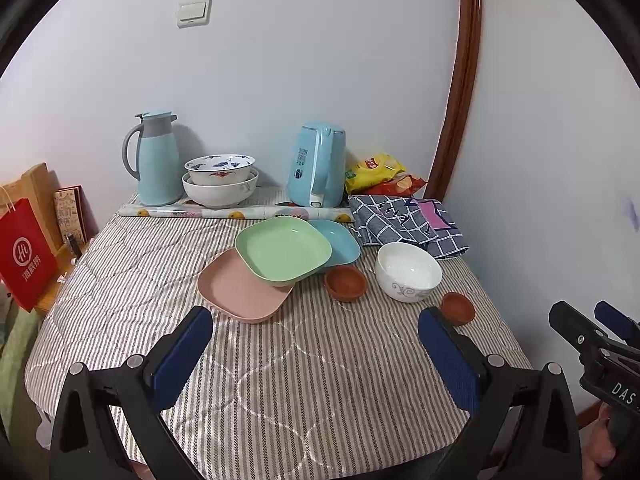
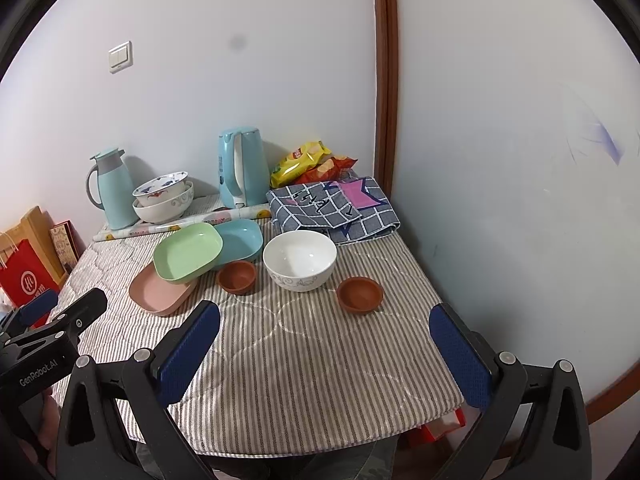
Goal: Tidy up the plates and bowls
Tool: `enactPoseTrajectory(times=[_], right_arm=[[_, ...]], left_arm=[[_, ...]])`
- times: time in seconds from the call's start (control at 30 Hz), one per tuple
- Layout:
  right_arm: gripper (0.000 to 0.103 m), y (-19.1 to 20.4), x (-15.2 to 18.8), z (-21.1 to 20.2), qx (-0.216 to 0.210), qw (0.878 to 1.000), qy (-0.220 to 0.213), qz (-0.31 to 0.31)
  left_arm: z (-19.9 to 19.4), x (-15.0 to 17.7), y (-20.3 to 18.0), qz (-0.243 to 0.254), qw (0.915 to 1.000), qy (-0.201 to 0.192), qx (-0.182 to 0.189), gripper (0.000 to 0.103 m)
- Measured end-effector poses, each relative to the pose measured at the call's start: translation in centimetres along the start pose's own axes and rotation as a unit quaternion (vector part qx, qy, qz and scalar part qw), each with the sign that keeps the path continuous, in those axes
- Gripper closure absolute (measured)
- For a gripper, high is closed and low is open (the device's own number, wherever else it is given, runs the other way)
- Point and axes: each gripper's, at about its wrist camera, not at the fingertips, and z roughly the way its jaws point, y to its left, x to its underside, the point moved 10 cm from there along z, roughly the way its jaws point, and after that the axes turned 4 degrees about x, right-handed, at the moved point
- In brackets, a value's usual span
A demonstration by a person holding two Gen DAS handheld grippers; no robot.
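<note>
Plates first: the green plate (image 1: 283, 249) sits tilted on top of the pink plate (image 1: 240, 292) and overlaps the blue plate (image 1: 340, 240) behind it, all three in a loose pile near the middle of the bench (image 1: 280, 380), on its striped cloth. Just right of the pile is a small brown bowl (image 1: 346, 282), then the white bowl (image 1: 408, 271) with a grey scroll pattern, and nearer me a second small brown bowl (image 1: 458, 307), each standing apart from the others.

My left hand-held gripper (image 1: 316, 344) hovers over the near part of the bench, its blue-padded fingers spread wide with nothing between them. My right hand-held gripper (image 2: 326, 344) is likewise wide apart and holds nothing, level with the second brown bowl.

Along the wall stand two nested patterned bowls (image 1: 220, 180) between a pale blue thermos jug (image 1: 154, 160) and a pale blue kettle (image 1: 318, 164). Snack bags (image 1: 376, 174) and a folded checked cloth (image 1: 408, 220) lie in the right corner. A red paper bag (image 1: 24, 256) stands left of the bench.
</note>
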Motion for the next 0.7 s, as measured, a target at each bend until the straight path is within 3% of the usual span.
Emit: enactPoseTrajectory(times=[0.7], right_arm=[[0.0, 0.21, 0.16, -0.24, -0.003, 1.0, -0.004, -0.004]], left_arm=[[-0.31, 0.12, -0.16, 0.003, 1.0, -0.003, -0.001, 0.0]])
